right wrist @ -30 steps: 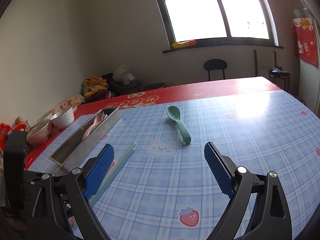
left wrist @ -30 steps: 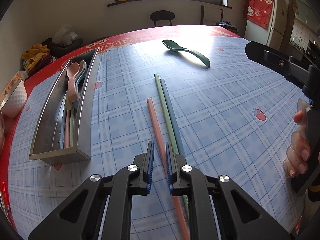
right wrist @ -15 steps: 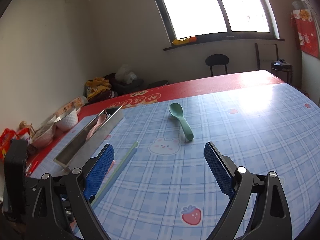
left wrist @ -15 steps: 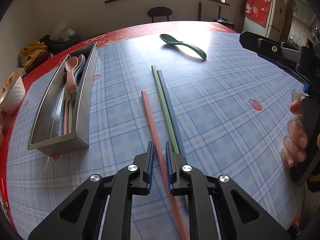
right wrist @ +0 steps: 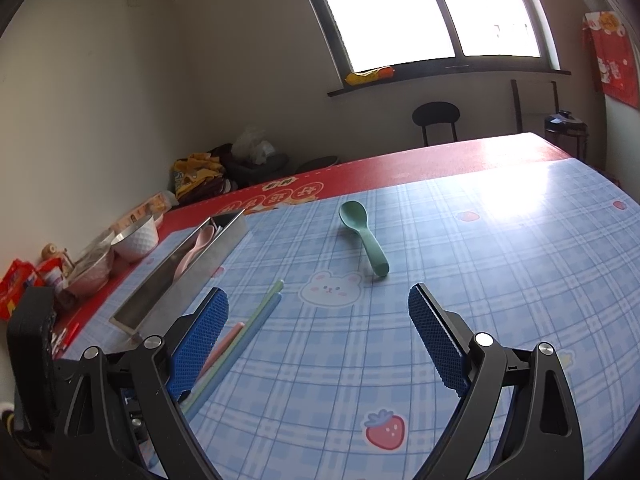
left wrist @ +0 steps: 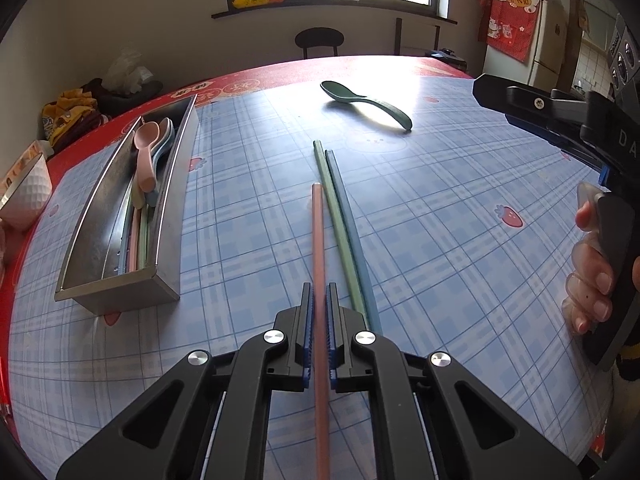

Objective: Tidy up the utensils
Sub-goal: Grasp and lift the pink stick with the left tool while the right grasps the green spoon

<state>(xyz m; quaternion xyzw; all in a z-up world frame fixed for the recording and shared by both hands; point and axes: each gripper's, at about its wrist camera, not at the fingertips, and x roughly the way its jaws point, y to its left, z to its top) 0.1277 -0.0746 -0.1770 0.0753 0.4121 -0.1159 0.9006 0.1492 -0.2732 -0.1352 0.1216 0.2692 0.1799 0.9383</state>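
Nearest the left wrist camera, the left claw [left wrist: 319, 320] is closed on a pink chopstick [left wrist: 318, 240], its blue pads pressing the stick from both sides; the stick runs straight away from the camera, with its near end passing back under the claw and its far tip lying over the blue checked worktop [left wrist: 440, 220]. Just right of it, a green chopstick [left wrist: 334, 208] and a blue chopstick [left wrist: 352, 236] lie side by side on the worktop, touching along their length and reaching farther away than the pink one. At the right edge of that view a hand [left wrist: 592, 280] grips the handle of the right claw [right wrist: 320, 320], whose jaws stand wide apart with nothing between them, hovering above the worktop with a strawberry print [right wrist: 385, 429] below it and a rabbit print [right wrist: 330, 289] just beyond. To the left sits a long metal tray [left wrist: 168, 216], lying lengthwise away from the camera; inside it lie a pink spoon [left wrist: 145, 152] on top of other pale spoons, and a few chopsticks along the bottom. Farther out, well apart from the tray and past the chopstick tips, a green spoon [left wrist: 364, 100] rests on the worktop, bowl away from the claws. A white bowl [left wrist: 26, 196] stands at the red border on the left.
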